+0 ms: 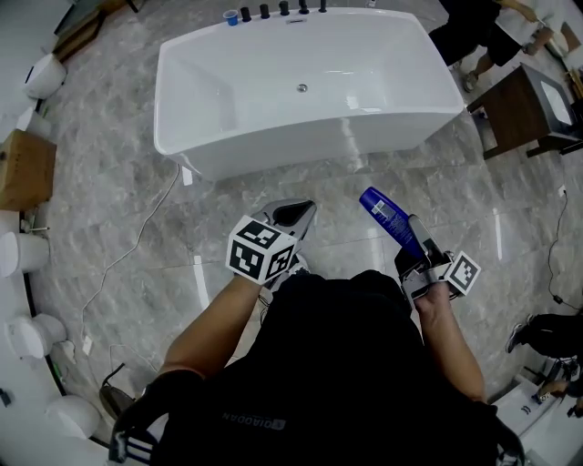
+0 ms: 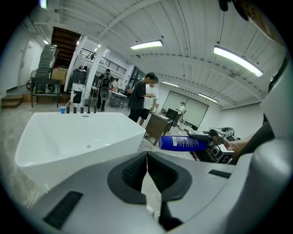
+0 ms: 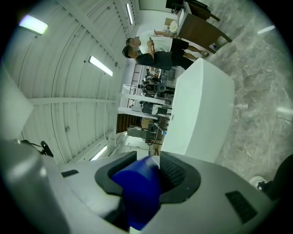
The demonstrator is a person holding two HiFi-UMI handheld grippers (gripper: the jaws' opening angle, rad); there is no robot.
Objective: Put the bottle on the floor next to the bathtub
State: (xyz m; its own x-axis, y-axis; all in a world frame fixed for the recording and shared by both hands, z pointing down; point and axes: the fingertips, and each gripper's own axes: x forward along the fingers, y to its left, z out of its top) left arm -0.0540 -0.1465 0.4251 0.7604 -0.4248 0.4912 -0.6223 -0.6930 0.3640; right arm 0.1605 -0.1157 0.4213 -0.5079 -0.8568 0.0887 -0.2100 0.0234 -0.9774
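The right gripper (image 1: pixel 417 244) pinches a blue bottle (image 1: pixel 387 218) by one end. The bottle is in the air above the grey marble floor (image 1: pixel 118 218), slanting away from the jaws toward 11 o'clock in the head view. In the right gripper view the blue body (image 3: pixel 137 192) fills the gap between the two dark pads, which press on both its sides.

The left gripper (image 1: pixel 296 217) is at 9 o'clock of the bottle, at about the same height. Its jaws are pressed together with nothing between them; the left gripper view shows the ribbed pads meeting in a thin seam (image 2: pixel 146 157).

The white bathtub (image 1: pixel 310 146) stands at 12 o'clock of both tools, apart from them, with a strip of bare floor between. At the tub's far rim is a row of dark fittings (image 1: pixel 284 9), and a small blue cup (image 1: pixel 231 16) is at their 9 o'clock end. A thin cable (image 1: pixel 137 237) trails over the floor at 9 o'clock, and a dark wooden cabinet (image 1: pixel 519 109) sits at 2 o'clock
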